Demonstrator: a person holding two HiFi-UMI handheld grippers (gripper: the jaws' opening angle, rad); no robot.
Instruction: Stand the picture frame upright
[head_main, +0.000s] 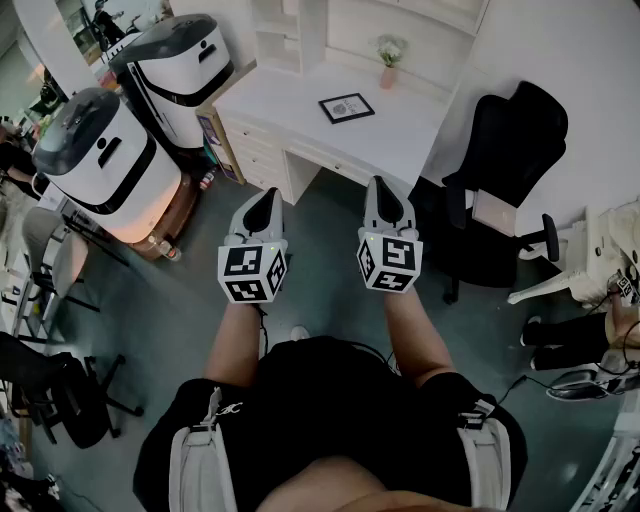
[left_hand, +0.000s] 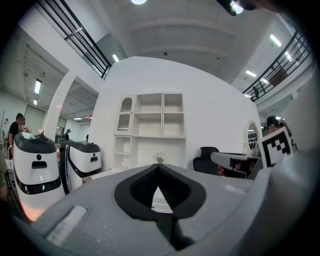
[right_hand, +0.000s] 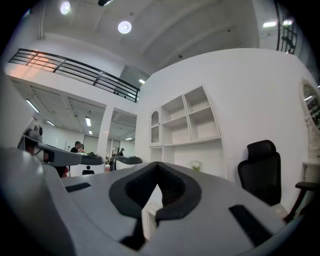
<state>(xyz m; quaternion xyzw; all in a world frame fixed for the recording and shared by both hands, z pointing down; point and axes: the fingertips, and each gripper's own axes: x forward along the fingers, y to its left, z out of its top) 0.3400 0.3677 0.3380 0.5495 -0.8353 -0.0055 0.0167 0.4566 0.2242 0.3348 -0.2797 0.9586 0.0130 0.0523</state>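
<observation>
Machines: two white machines (head_main: 100, 165), off the desk's (head_main: 290, 105) left edge.
Chair: one black chair (head_main: 510, 150), right edge.
Grippers: left gripper (head_main: 264, 197), right gripper (head_main: 385, 188), jaws together, nothing held.
Picture frame: one picture frame (head_main: 346, 107), flat mid-desk.
Vase: one vase (head_main: 388, 77), back edge, holding flowers (head_main: 389, 47).

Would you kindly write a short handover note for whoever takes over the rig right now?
Left gripper: shut, empty, held in the air short of the desk.
Right gripper: shut, empty, level with the left.
Frame: lying flat on the desk, with a vase behind it near the wall.
Done: nothing yet; neither gripper is touching the frame.
Left: step up to the desk, open a gripper, grasp the frame and stand it upright.
</observation>
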